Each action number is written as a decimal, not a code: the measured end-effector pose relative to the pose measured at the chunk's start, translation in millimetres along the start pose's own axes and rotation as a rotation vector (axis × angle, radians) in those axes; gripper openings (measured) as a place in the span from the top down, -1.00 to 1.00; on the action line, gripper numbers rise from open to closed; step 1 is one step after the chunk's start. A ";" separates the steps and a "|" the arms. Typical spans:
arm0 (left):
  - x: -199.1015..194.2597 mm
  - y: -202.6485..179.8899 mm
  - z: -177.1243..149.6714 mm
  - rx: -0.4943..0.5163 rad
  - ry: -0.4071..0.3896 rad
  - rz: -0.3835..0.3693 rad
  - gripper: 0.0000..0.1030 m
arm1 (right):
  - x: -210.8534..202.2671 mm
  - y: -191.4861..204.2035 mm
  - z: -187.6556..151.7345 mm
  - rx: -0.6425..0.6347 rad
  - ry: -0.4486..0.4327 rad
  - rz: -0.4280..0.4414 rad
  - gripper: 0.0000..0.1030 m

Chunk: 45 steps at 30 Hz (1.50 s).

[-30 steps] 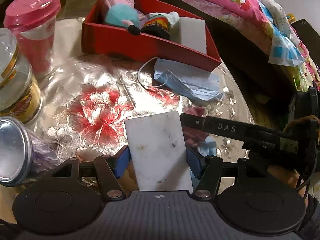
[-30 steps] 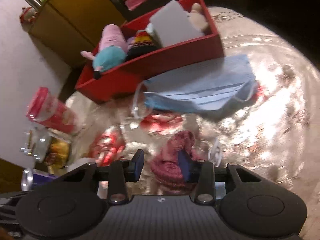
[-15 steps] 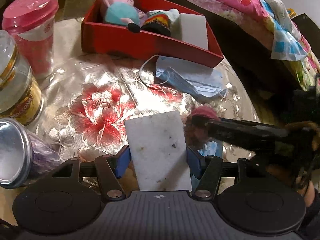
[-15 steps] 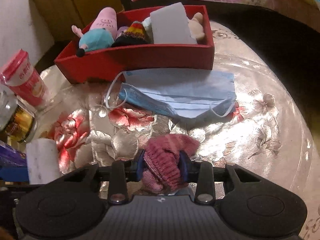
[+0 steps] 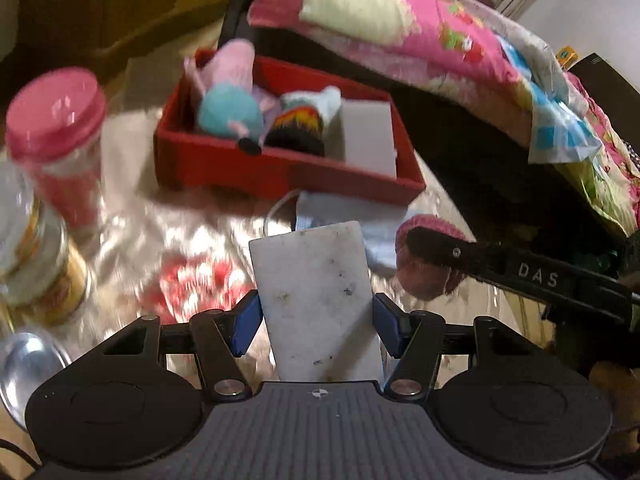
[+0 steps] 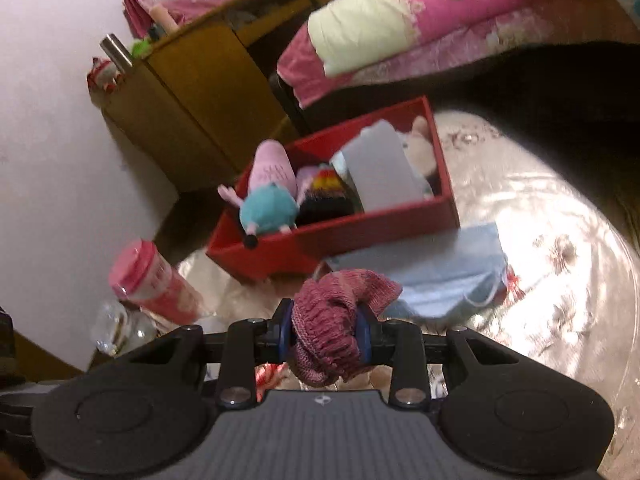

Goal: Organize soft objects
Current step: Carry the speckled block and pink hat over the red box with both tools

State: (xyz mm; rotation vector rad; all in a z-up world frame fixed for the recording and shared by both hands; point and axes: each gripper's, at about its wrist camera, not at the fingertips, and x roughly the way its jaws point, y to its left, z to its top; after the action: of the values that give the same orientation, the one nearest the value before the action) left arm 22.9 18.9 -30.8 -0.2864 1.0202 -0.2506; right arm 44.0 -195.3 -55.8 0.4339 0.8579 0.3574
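Pinching one white sponge (image 5: 316,300): left hand-held gripper (image 5: 316,322); right hand-held gripper (image 6: 324,334) pinching one pink knit sock (image 6: 336,320).

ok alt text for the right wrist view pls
The right claw grips a pink knitted sock above a shiny floral tablecloth. Beyond it, a blue face mask lies before a red box holding a plush pig and a grey sponge.

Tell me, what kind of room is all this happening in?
Most likely a bedroom in someone's home. A pink floral quilt lies heaped just behind the table, a wooden cabinet stands against the wall, and a red box on the table holds plush toys.
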 end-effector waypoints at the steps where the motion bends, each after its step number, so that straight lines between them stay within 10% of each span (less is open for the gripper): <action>1: -0.7 -1.9 3.5 0.006 -0.012 0.003 -0.16 | -0.7 1.2 2.4 0.000 -0.009 0.004 0.92; 45: 25.2 -36.1 87.4 0.153 -0.212 0.179 -0.16 | 11.0 4.8 61.0 -0.038 -0.161 -0.008 0.92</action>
State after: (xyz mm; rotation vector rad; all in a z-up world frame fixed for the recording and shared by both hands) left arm 108.4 -13.0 4.7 -0.0799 0.8066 -0.1316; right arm 98.0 -199.6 -25.3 0.4181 0.6945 0.3258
